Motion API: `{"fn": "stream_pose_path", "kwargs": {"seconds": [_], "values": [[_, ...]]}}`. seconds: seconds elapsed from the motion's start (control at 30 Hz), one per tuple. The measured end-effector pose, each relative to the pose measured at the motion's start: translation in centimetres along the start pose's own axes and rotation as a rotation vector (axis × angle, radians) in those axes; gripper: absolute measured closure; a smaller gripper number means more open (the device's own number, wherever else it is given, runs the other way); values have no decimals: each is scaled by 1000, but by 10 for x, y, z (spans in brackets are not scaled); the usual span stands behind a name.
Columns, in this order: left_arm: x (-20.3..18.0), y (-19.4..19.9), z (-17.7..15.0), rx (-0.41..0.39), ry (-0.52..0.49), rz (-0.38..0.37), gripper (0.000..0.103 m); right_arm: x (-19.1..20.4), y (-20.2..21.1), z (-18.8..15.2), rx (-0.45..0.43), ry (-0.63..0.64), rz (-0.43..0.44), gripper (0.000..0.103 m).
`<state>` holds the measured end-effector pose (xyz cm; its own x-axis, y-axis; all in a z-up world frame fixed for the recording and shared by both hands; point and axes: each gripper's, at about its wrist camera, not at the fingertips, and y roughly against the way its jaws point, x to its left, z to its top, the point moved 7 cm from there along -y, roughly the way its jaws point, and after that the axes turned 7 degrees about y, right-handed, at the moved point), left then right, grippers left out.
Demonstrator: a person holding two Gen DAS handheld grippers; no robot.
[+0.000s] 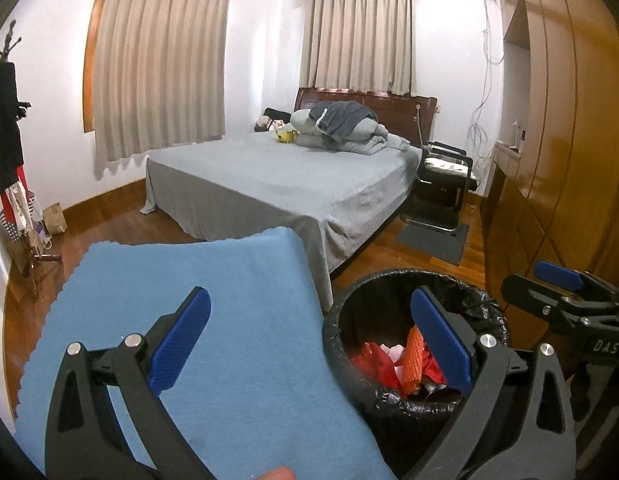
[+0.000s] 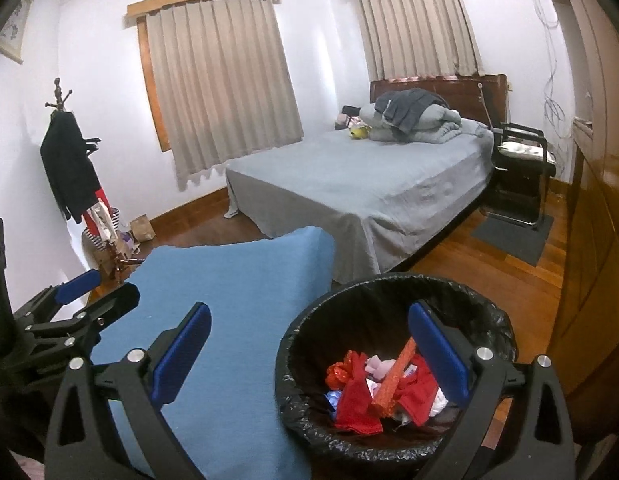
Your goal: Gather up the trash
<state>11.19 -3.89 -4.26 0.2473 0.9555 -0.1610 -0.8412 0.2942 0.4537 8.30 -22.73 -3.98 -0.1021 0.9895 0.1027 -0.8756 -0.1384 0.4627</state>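
A round bin (image 1: 341,320) (image 2: 293,344) lined with a black bag stands on the floor beside a blue-covered surface (image 1: 213,280) (image 2: 237,288). Inside lies the trash (image 1: 393,364) (image 2: 373,388): red and white scraps and an orange patterned strip. My left gripper (image 1: 309,344) is open above the bin's left rim, nothing between its blue pads. My right gripper (image 2: 309,352) is open too, held empty above the bin. It shows at the right edge of the left wrist view as the right gripper (image 1: 549,284); the left gripper (image 2: 89,288) shows at the left of the right wrist view.
A bed (image 1: 269,184) with a grey sheet and piled bedding fills the middle of the room. A black chair (image 1: 441,184) and a dark mat (image 1: 433,236) lie right of it, a wooden wardrobe (image 1: 549,160) along the right wall. A coat stand (image 2: 69,168) with bags is at left.
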Motion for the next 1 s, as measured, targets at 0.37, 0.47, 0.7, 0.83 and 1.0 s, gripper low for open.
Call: {"fn": "stream_pose_path", "kwargs": {"seconds": [0.37, 0.47, 0.7, 0.83, 1.0], "values": [[1, 15, -1, -24, 1, -1, 5, 11, 9, -2, -10, 22, 7, 6], [0, 16, -1, -28, 2, 0, 5, 11, 10, -2, -10, 23, 8, 6], [0, 18, -3, -30, 0, 0, 5, 11, 10, -3, -11, 22, 8, 6], [0, 18, -4, -30, 0, -1, 5, 12, 10, -3, -11, 23, 8, 6], [-1, 18, -4, -29, 0, 0, 5, 11, 10, -3, -9, 21, 7, 6]]}}
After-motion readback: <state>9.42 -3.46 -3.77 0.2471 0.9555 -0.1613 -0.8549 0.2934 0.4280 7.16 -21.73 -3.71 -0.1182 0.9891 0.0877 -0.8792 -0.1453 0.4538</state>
